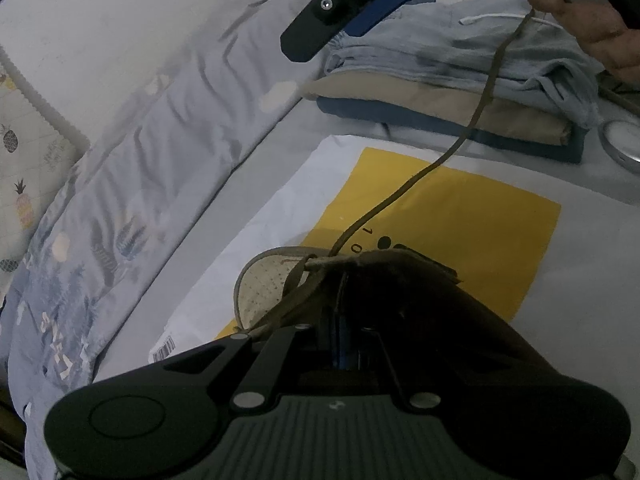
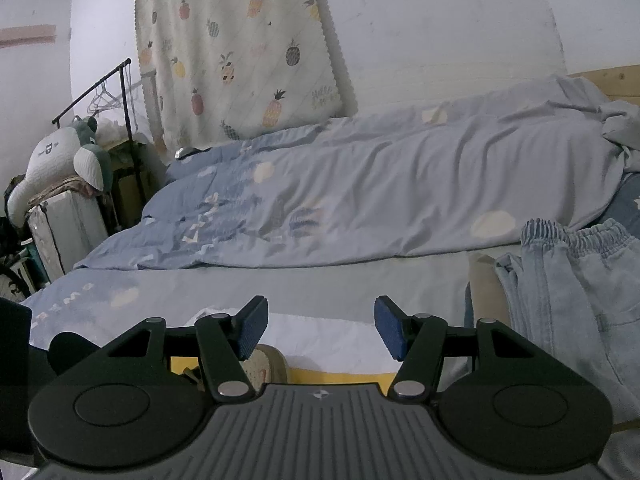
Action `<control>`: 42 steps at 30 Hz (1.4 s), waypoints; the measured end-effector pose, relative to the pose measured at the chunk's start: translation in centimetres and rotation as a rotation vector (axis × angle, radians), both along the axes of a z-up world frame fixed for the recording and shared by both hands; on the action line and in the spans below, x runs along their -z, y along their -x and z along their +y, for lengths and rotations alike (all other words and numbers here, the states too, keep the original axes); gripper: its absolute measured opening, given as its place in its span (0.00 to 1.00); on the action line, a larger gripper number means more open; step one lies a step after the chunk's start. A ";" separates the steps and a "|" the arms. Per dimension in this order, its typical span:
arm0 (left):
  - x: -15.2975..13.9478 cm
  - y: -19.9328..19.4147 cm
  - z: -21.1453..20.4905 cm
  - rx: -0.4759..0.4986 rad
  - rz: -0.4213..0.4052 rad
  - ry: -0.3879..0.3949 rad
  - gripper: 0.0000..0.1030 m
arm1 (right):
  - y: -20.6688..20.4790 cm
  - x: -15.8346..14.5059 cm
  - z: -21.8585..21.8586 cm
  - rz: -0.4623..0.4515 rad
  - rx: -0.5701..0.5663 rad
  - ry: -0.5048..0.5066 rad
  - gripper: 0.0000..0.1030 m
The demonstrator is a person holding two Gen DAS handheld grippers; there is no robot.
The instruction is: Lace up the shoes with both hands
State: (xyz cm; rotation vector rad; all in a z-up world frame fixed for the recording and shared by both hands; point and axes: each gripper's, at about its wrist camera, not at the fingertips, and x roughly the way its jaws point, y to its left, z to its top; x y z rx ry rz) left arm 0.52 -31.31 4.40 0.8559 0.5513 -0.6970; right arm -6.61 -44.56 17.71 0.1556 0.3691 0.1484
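A brown shoe [image 1: 384,264] with a perforated pale insole [image 1: 260,292] lies on a white-and-yellow mailer bag [image 1: 460,216]. My left gripper [image 1: 340,280] is shut on the brown edge of the shoe's upper, right where the lace leaves it. The brown lace [image 1: 472,124] runs taut from there to the top right, into a person's hand [image 1: 592,28] on the right gripper's handle. One black finger [image 1: 316,32] of that gripper shows above. In the right wrist view my right gripper [image 2: 320,328] is open with nothing between its blue pads, and the shoe's insole [image 2: 268,364] peeks out below.
A stack of folded clothes [image 1: 440,88], topped with jeans [image 2: 580,300], lies right of the bag. A round metal object [image 1: 624,144] sits at the far right. A rumpled blue duvet [image 2: 360,200] fills the bed behind. A pineapple-print mat [image 2: 240,60] leans on the wall.
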 end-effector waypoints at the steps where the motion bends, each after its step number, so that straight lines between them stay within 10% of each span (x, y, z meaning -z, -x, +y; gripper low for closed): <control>1: 0.0 0.0 0.0 0.000 -0.001 0.001 0.00 | 0.0 0.0 0.1 0.001 -0.001 0.002 0.59; 42: 0.1 0.4 0.2 0.002 -0.008 0.029 0.00 | -0.2 0.4 0.8 0.030 -0.015 0.035 0.59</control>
